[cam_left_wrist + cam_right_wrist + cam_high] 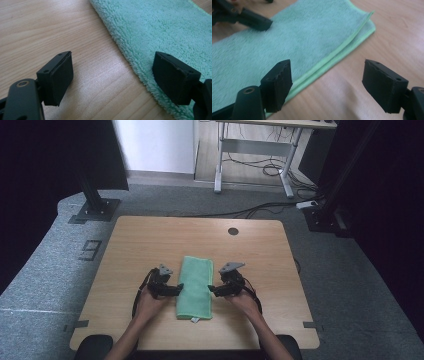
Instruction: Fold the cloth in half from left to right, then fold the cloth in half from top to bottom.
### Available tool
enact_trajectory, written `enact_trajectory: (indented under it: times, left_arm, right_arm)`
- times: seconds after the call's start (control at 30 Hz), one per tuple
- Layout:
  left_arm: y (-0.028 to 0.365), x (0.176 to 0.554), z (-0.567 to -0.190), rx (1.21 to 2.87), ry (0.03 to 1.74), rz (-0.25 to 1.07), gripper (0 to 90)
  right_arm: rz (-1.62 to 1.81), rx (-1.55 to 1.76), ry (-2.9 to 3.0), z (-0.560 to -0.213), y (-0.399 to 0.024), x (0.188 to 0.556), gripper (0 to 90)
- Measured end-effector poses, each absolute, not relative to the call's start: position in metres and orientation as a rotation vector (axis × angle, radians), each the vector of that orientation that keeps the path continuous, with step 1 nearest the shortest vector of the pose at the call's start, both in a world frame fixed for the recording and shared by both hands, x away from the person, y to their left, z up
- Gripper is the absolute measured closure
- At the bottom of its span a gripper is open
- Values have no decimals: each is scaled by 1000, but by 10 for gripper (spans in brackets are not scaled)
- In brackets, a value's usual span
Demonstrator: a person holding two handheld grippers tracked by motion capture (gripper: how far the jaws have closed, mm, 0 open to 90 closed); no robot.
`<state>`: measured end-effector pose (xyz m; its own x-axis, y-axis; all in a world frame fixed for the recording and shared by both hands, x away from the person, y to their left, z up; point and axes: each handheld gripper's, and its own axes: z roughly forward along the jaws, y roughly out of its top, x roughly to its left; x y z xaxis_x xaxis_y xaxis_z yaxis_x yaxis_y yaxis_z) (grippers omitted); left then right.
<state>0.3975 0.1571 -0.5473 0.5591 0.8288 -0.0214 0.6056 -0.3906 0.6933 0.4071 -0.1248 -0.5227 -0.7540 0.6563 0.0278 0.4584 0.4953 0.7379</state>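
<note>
I am holding my left claw (178, 289) wide open, with nothing gripped; in the left gripper view one pad is hanging over bare wood and the other is hovering over the towel's fuzzy long edge. I am keeping my right claw (212, 290) just as spread and empty; in the right gripper view one pad is sitting above the towel's layered edge, the other above wood. The two claws are pointing at each other, the left aiming toward three o'clock and the right toward nine o'clock. Between them the folded green towel (195, 287) is lying flat, running from twelve to six o'clock on the near half of the wooden table (150, 240).
</note>
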Motion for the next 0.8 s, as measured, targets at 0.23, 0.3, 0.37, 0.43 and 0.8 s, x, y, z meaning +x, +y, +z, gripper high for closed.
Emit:
enact_trajectory:
  times: [0.23, 0.3, 0.37, 0.43, 0.8]
  left_arm:
    - [157, 395, -548, 2127, 1149, 440, 178]
    - [157, 396, -548, 2127, 1149, 439, 178]
    - [157, 395, -548, 2127, 1149, 439, 178]
    - [157, 395, -548, 2126, 1150, 439, 178]
    - [157, 396, -548, 2127, 1148, 439, 177]
  right_arm:
    - [1114, 956, 2479, -518, -120, 427, 219]
    - [1110, 968, 2484, -518, -119, 432, 214]
    - [1101, 964, 2486, -519, -118, 436, 208]
    - [1090, 977, 2488, -520, -116, 441, 203]
    - [1080, 1004, 2475, -521, -113, 460, 227]
